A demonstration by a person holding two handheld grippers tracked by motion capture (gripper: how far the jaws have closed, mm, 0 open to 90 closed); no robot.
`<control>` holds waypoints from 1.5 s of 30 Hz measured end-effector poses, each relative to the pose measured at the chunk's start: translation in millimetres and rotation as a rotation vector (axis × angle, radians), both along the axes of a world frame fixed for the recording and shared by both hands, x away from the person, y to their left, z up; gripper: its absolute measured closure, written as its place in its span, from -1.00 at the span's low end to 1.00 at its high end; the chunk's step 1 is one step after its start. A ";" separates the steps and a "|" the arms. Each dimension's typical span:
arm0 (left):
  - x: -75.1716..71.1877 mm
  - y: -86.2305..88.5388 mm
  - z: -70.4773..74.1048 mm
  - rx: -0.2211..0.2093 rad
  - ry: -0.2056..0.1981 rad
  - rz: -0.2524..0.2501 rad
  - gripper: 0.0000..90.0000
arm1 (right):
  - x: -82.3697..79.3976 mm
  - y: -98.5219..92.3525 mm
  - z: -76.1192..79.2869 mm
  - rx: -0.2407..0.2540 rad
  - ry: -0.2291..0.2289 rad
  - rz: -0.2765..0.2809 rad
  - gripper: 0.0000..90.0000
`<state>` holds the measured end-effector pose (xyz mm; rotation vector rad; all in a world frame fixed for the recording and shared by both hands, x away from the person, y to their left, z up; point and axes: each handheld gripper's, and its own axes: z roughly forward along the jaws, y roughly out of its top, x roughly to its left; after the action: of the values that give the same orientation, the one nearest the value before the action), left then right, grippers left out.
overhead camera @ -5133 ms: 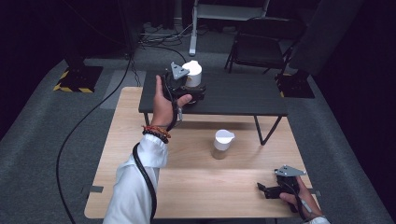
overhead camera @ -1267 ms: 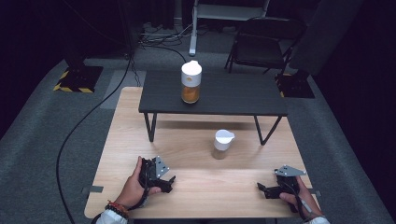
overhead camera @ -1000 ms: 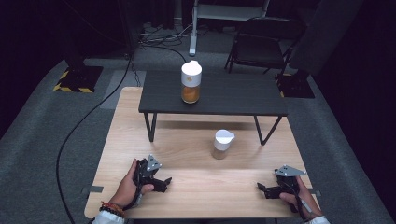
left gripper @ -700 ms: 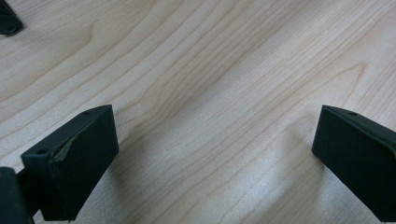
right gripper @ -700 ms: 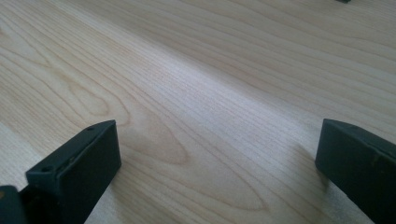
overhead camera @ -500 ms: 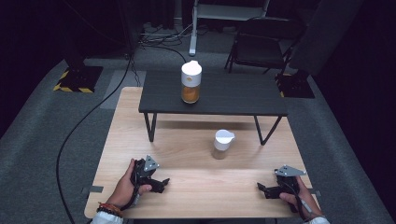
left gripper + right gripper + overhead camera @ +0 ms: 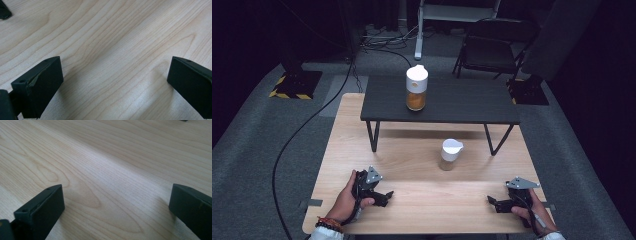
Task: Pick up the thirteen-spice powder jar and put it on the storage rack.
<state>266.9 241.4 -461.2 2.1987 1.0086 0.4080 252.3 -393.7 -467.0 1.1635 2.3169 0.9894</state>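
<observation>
A white-lidded jar (image 7: pixel 416 93) with orange contents stands upright on the small black table (image 7: pixel 472 102) at the back. A smaller white-lidded jar (image 7: pixel 450 154) stands on the wooden tabletop (image 7: pixel 422 150) in front of it. My left gripper (image 7: pixel 384 196) rests low on the wood at the front left, held in a hand, open, with bare wood between its jaws (image 7: pixel 115 82). My right gripper (image 7: pixel 493 202) lies at the front right, also open over bare wood (image 7: pixel 117 205).
The black table's legs (image 7: pixel 374 136) stand on the wooden tabletop. A black cable (image 7: pixel 297 135) trails off the left edge across grey carpet. A folding chair (image 7: pixel 492 42) and a white stand (image 7: pixel 419 35) sit beyond the table.
Five seconds ago my left gripper was at the tall jar on the black table. It has since let go, come back to the front left and settled on the wood. The right gripper stayed put.
</observation>
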 end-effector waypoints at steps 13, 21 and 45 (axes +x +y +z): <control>0.1 0.0 0.1 0.001 -0.001 -0.001 -1.00 | 0.3 0.9 1.2 -0.006 0.001 0.003 -0.99; 0.0 0.0 0.2 0.001 0.000 0.000 -1.00 | -4.0 3.8 6.3 -0.022 -0.028 0.002 -0.97; 0.0 0.0 0.0 0.000 0.000 0.000 -1.00 | -29.4 7.4 30.0 0.054 -0.178 0.016 -0.97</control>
<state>266.9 241.4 -461.2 2.1984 1.0085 0.4078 222.9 -386.3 -437.0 1.0333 2.1750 1.1192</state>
